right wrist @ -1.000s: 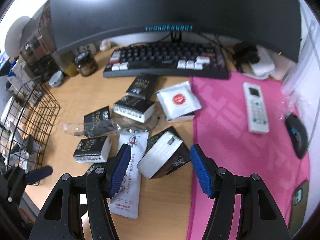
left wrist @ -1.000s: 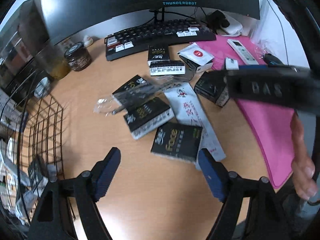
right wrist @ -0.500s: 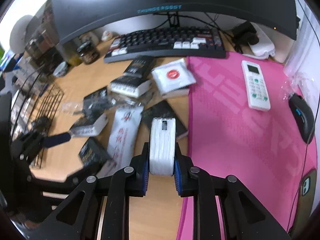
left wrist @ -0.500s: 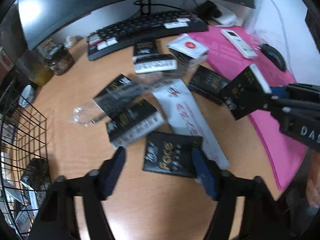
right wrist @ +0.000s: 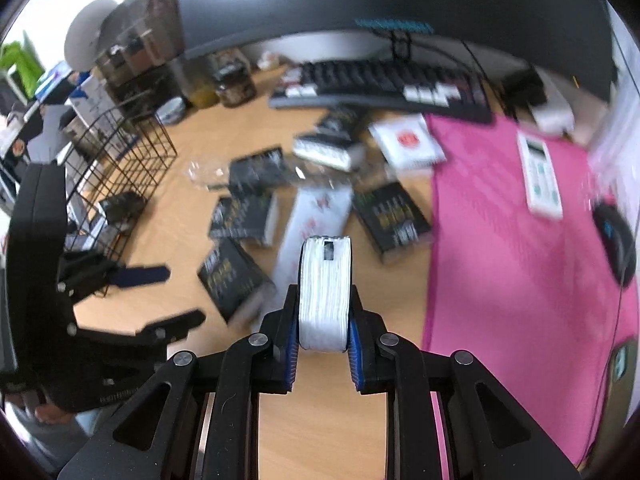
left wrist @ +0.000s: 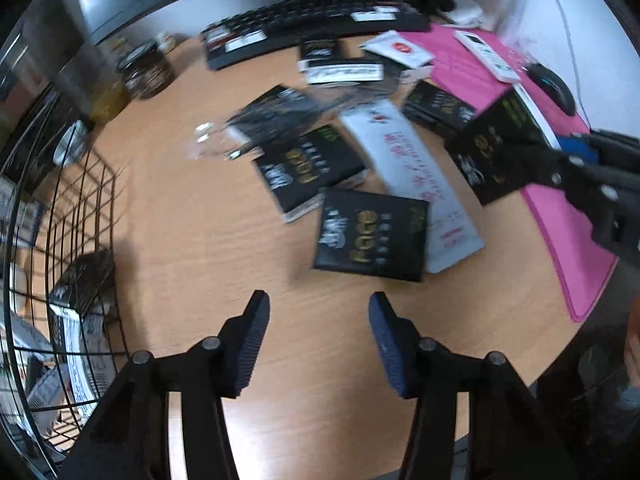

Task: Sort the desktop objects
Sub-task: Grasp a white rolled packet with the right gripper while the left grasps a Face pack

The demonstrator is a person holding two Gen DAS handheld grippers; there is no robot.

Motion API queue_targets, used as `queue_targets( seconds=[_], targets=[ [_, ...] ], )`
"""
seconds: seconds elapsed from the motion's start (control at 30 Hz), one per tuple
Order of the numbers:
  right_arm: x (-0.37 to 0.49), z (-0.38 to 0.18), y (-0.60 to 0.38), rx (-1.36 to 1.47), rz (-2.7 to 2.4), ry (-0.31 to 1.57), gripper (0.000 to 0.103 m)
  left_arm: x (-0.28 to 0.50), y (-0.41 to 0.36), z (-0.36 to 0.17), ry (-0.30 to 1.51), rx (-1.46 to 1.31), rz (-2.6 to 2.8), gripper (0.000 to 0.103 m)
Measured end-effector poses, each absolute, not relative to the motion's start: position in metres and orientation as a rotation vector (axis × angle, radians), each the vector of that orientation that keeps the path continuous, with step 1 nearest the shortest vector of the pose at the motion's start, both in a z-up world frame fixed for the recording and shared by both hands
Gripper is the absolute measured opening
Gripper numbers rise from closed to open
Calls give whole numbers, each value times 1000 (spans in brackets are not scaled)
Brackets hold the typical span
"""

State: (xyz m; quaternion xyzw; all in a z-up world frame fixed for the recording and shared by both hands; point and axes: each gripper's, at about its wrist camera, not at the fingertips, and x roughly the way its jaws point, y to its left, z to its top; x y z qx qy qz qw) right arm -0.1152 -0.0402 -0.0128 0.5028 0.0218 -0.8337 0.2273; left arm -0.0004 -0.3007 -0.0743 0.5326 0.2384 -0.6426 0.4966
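Observation:
Several black "Face" tissue packs lie scattered on the wooden desk. My right gripper [right wrist: 324,314] is shut on one black pack [right wrist: 325,288], held edge-on above the desk with its white side toward the camera; the left wrist view shows this held pack [left wrist: 496,152] at the right. My left gripper [left wrist: 318,340] hovers over bare wood, its jaws closing with nothing between them. Another black pack [left wrist: 370,236] lies just beyond its fingertips. In the right wrist view the left gripper [right wrist: 184,294] stands beside the wire basket [right wrist: 132,152].
The wire basket [left wrist: 80,200] at the left holds packs. A long white sachet [left wrist: 412,176] lies among the packs. A keyboard [left wrist: 304,20], a jar [left wrist: 148,68] and a monitor are at the back. The pink mat [right wrist: 520,240] carries a remote [right wrist: 540,176] and a mouse [right wrist: 616,240].
My right gripper shut on a black pack, lifted it and carried it leftward. My left gripper's jaws narrowed and it shifted, so the nearest pack now lies farther beyond its tips.

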Motion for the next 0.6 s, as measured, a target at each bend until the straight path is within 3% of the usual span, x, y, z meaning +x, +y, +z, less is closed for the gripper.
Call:
queue_targets(
  seconds=[0.43,0.6],
  targets=[
    [-91,-28,-88,1381,-2137,169,21,18,-321,-86,580,1263,-1448,57],
    [-76,-26,-81,1380,-2067,99,21,26,-317,-77,578,1256,-1428,57]
  ],
)
